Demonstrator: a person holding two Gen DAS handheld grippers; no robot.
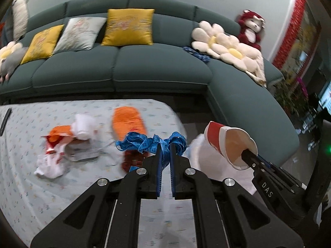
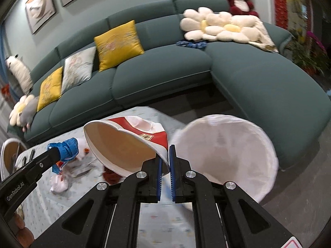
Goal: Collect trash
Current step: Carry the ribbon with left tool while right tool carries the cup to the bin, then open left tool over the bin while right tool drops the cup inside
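My left gripper (image 1: 165, 144) is shut on a tangled blue tape measure (image 1: 144, 141) and holds it above the table; it also shows in the right wrist view (image 2: 66, 147). My right gripper (image 2: 165, 150) is shut on the rim of a red-and-white paper cup (image 2: 126, 144), tilted on its side, beside the white-lined bin (image 2: 227, 153). The cup also shows in the left wrist view (image 1: 227, 142). More trash lies on the table: crumpled white and orange wrappers (image 1: 66, 142), an orange cloth (image 1: 128, 119) and a dark red scrap (image 1: 132, 161).
The table (image 1: 31, 186) has a pale flowered cloth. A dark remote (image 1: 5, 118) lies at its far left. A green sofa (image 1: 161, 66) with cushions and plush toys curves behind and to the right. The bin stands on the floor off the table's right end.
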